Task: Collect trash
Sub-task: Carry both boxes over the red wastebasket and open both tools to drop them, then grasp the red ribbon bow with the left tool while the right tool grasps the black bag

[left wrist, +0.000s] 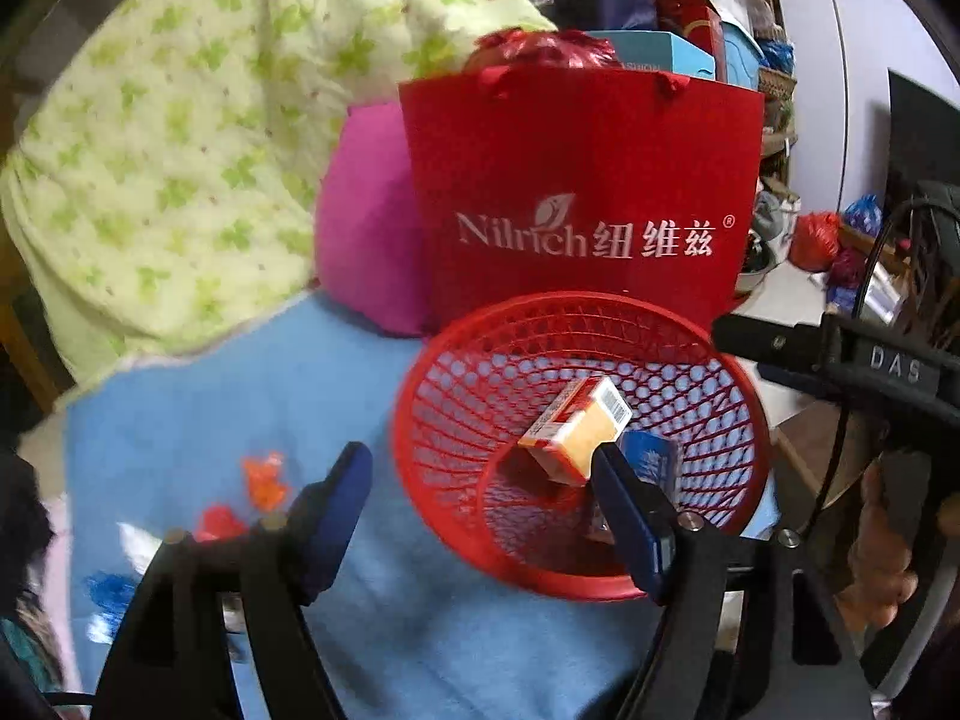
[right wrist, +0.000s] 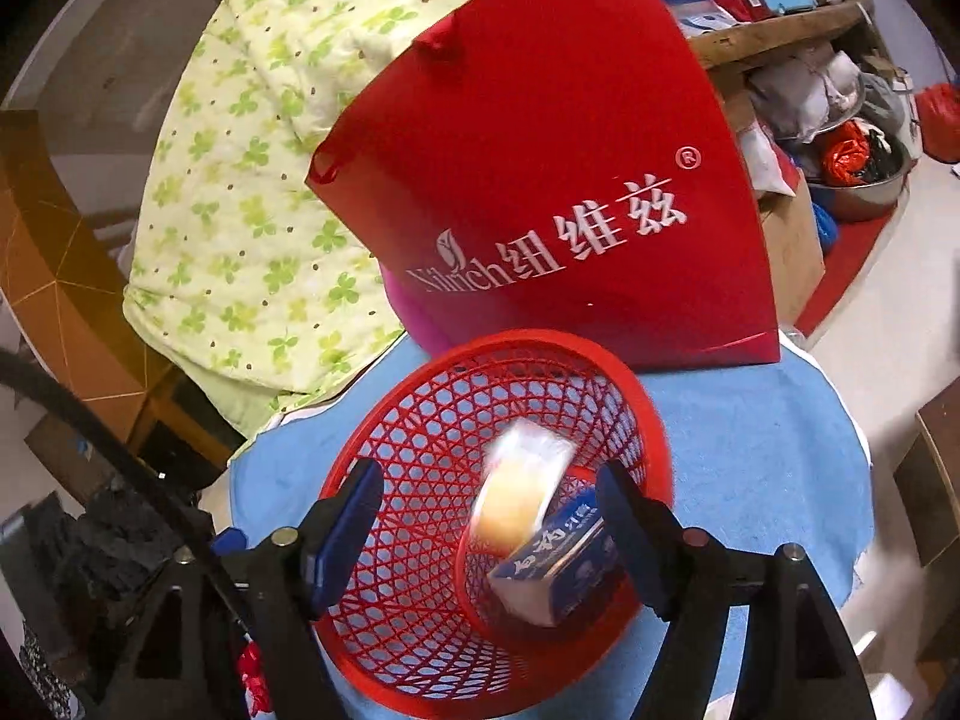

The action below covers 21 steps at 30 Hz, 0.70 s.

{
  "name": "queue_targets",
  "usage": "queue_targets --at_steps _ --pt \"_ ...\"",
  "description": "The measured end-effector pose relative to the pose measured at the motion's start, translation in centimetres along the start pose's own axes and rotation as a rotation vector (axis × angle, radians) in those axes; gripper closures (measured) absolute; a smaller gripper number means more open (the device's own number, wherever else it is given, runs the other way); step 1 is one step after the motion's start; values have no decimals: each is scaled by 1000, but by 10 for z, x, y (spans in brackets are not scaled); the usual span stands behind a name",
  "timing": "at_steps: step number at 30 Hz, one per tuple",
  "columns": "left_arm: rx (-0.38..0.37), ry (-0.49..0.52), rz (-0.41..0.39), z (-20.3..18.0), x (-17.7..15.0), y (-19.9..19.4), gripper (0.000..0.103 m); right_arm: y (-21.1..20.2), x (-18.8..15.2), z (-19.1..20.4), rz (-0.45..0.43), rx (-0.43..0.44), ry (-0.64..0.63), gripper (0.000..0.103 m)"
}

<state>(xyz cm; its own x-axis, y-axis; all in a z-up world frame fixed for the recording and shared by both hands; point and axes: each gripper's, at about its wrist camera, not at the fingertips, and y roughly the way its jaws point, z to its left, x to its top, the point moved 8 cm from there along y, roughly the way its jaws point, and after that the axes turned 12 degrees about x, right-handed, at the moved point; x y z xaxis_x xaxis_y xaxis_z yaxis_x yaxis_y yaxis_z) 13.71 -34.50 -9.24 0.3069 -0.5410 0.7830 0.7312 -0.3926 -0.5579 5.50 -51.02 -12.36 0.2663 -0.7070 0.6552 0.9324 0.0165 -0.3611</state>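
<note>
Both sets of tongs, left tongs [left wrist: 480,501] and right tongs [right wrist: 489,519], are hanging spread and empty over the red mesh basket [left wrist: 744,396], where an orange carton [left wrist: 573,429] and blue carton [right wrist: 555,567] are sitting, so next is probably grabbing those crumpled wrappers [left wrist: 264,483] lying on the blue surface [left wrist: 252,396].

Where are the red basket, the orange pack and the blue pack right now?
red basket [left wrist: 480,360]: left wrist view, far-left mesh wall.
orange pack [left wrist: 585,438]: left wrist view, yellow face, inside the basket.
blue pack [right wrist: 564,564]: right wrist view, printed blue face, low in the basket.
</note>
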Motion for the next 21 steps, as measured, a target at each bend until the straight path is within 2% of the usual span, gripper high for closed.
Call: queue_targets --at_steps 6,10,21 --pt "123 -6 -51 36 -5 -36 24 -15 -6 31 -19 27 -52 26" --pt "180 -39 -53 62 -13 -57 23 -23 -14 61 -23 66 -91 26" --pt "295 -131 -63 135 -39 -100 22 -25 -43 159 26 170 -224 26"
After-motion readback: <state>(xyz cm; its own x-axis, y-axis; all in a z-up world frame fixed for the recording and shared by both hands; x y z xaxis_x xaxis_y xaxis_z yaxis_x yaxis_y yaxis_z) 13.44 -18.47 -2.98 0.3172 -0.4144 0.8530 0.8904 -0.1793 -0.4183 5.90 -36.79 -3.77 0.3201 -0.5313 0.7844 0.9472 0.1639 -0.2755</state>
